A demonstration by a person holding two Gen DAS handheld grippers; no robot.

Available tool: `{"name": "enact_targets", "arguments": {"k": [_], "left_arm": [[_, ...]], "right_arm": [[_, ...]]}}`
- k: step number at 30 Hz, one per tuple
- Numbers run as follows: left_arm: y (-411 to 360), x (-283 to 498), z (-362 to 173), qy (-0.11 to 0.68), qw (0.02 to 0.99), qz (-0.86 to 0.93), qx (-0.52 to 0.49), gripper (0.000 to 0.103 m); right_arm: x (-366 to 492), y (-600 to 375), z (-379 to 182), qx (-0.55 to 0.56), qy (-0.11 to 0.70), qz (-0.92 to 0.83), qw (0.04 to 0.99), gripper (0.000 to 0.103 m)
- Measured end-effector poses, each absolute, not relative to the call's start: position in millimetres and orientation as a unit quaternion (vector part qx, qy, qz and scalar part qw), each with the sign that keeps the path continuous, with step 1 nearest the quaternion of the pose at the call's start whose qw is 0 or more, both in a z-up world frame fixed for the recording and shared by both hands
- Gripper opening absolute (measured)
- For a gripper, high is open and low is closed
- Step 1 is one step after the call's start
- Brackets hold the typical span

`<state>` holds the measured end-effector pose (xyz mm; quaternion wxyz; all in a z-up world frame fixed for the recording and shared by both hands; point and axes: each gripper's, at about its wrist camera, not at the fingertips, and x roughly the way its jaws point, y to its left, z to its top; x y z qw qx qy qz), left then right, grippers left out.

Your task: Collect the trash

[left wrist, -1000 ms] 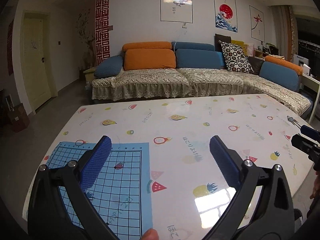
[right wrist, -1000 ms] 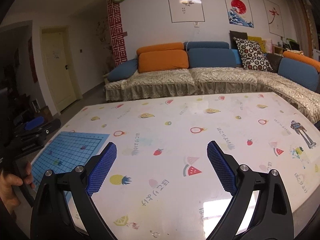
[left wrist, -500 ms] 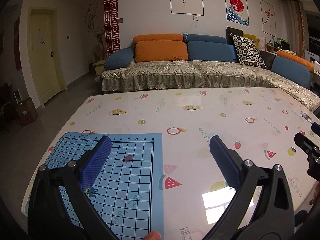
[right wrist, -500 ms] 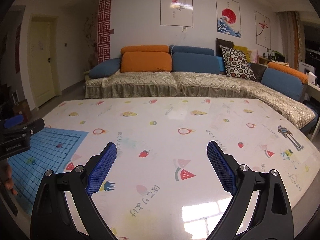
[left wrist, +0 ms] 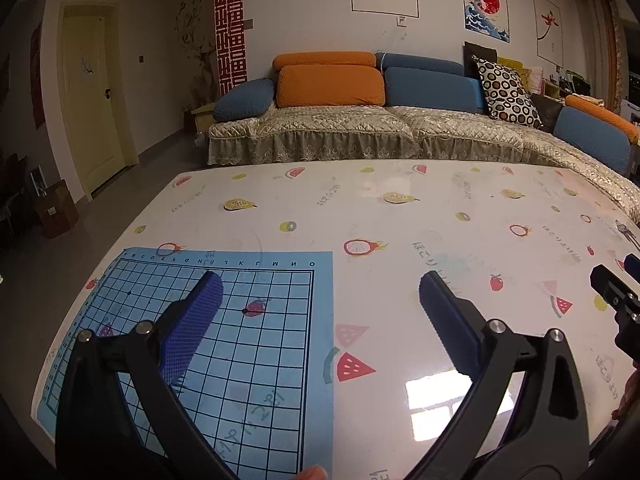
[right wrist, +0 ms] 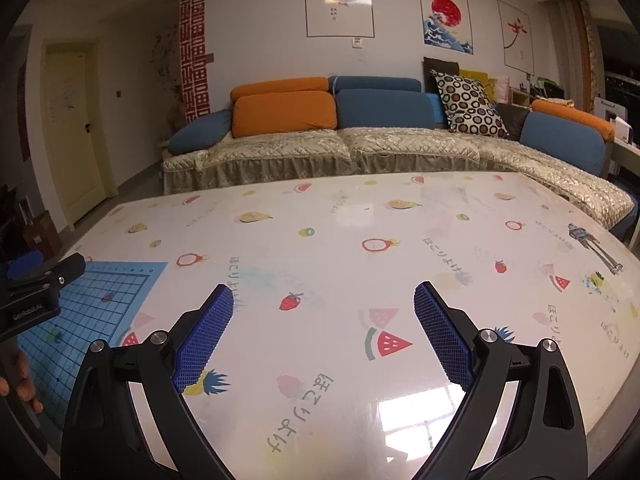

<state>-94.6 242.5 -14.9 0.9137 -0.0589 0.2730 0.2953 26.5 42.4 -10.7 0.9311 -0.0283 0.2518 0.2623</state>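
Both claws hover above a glossy white counter [right wrist: 340, 216] printed with fruit pictures, and each stands wide apart with nothing between its blue ridged pads. The left claw [left wrist: 318, 292] hangs over the near left part of the counter, its left finger above a blue grid mat [left wrist: 256, 360] that lies flat at the counter's near left corner, its right finger over the bare white surface beside the mat. A fingertip [left wrist: 312, 472] shows at the bottom edge of the left wrist view. The right claw [right wrist: 323, 302] hangs over the middle of the counter's near side, above a printed strawberry and watermelon slice. In the right wrist view the left claw's black body appears at the left edge, over the grid mat [right wrist: 92, 312], with part of a hand [right wrist: 20, 380] below it; in the left wrist view the right claw's tip shows at the far right edge. No trash can be made out on the counter in either view; only printed figures and a window glare show on its surface. Behind the counter runs a long sofa [right wrist: 360, 148] with orange and blue cushions and a spotted pillow [right wrist: 468, 104], under three framed pictures on the wall.
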Motion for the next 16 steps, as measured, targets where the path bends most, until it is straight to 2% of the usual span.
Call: {"name": "enact_targets", "arguments": {"k": [16], "left_arm": [[252.7, -96.9, -23.0, 0.278, 0.912, 0.289, -0.091, 0.096]], "right_arm": [[30.7, 45.1, -14.0, -0.030, 0.260, 0.257, 0.930, 0.091]]}}
